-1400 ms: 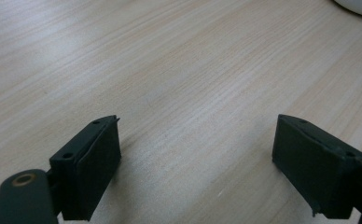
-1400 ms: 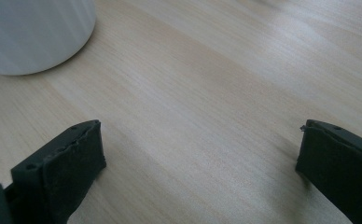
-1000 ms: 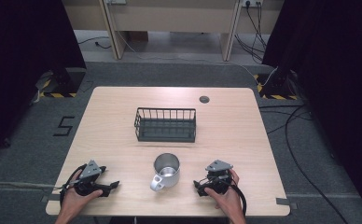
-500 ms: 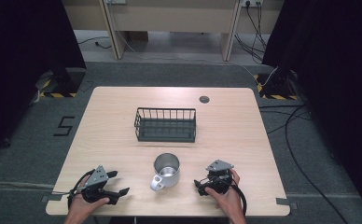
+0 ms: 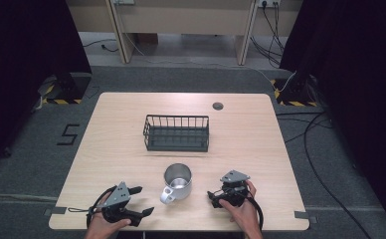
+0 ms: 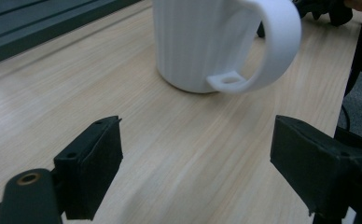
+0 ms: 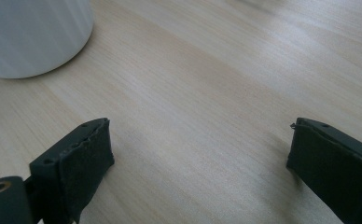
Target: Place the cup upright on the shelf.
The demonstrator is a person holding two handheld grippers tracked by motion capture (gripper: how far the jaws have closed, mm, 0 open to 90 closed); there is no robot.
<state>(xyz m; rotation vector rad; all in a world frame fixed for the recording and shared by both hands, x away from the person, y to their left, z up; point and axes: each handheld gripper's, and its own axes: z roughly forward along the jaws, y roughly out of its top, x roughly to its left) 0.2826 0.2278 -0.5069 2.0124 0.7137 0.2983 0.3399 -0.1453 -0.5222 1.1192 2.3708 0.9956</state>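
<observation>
A white ribbed mug (image 5: 177,181) with a shiny inside stands upright near the table's front edge, its handle toward the front left. To its left, my left gripper (image 5: 142,200) is open and points at the mug. In the left gripper view the mug (image 6: 193,42) and its handle lie a short way beyond the open left gripper (image 6: 198,158), apart from it. To the mug's right, my right gripper (image 5: 212,198) is open; its jaws have just been closing with nothing between them. The right gripper view has bare wood between the jaws of the right gripper (image 7: 198,158) and the mug (image 7: 30,32) at the upper left.
A black wire basket (image 5: 177,133) stands in the middle of the wooden table (image 5: 260,149), behind the mug. A round cable grommet (image 5: 217,105) sits near the far edge. Cables trail from both grippers over the front edge.
My left gripper has moved right, toward the mug. The right hand has stayed in place. The mug and basket have not moved.
</observation>
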